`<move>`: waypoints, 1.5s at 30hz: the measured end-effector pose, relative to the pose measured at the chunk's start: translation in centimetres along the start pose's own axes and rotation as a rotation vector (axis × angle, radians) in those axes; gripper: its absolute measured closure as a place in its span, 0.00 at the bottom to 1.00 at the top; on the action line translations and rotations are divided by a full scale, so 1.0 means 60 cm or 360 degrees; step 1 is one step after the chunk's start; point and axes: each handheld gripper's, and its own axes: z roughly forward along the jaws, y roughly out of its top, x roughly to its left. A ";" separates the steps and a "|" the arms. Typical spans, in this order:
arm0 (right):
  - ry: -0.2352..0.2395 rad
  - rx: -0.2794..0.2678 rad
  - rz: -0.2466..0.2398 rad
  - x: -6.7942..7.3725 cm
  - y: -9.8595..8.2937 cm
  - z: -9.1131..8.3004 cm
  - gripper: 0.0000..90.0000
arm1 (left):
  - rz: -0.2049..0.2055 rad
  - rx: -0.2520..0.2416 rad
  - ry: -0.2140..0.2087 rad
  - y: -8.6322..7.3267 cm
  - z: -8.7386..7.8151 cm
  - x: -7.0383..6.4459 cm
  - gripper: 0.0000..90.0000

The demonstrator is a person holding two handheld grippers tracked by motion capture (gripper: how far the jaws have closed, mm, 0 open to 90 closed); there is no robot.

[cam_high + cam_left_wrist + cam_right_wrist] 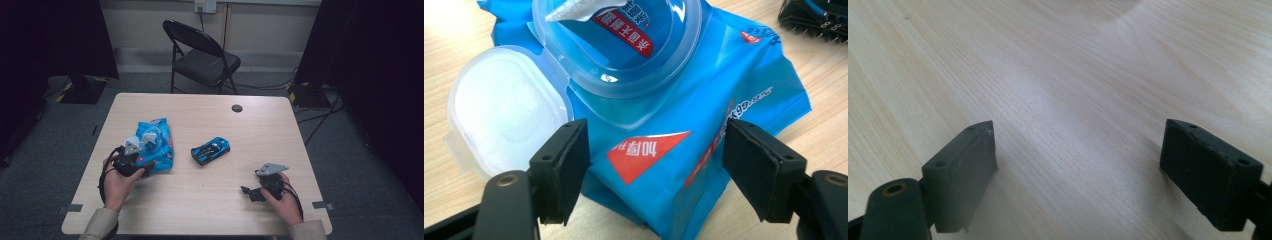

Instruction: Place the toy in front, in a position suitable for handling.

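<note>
A blue pack of wet wipes (156,144) lies on the left half of the wooden table (210,200), its clear plastic lid (504,115) flipped open and a white wipe (574,10) poking out. My left gripper (141,167) hovers at the near end of the pack (664,165), jaws open on either side of it without touching. A blue and black toy car (210,149) sits at the table's middle. My right gripper (249,192) is held low over bare wood at the near right, open (1078,170) with nothing between its jaws.
A black folding chair (202,55) stands beyond the far edge of the table. A small dark round cap (237,108) sits in the tabletop near the far edge. Cables run over the floor at the right. The toy car's edge (819,17) lies to the pack's right.
</note>
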 end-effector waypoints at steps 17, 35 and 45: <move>-0.0001 0.0000 0.0003 0.000 0.000 0.000 0.16 | 0.0011 0.0119 0.0000 -0.007 -0.032 -0.018 0.42; -0.0001 0.0000 0.0002 0.000 0.000 0.000 0.16 | -0.0041 0.0157 0.0109 0.008 0.009 0.003 0.52; -0.0001 0.0000 0.0003 0.000 0.000 0.000 0.16 | -0.0094 0.0164 0.0092 0.041 0.044 0.022 0.49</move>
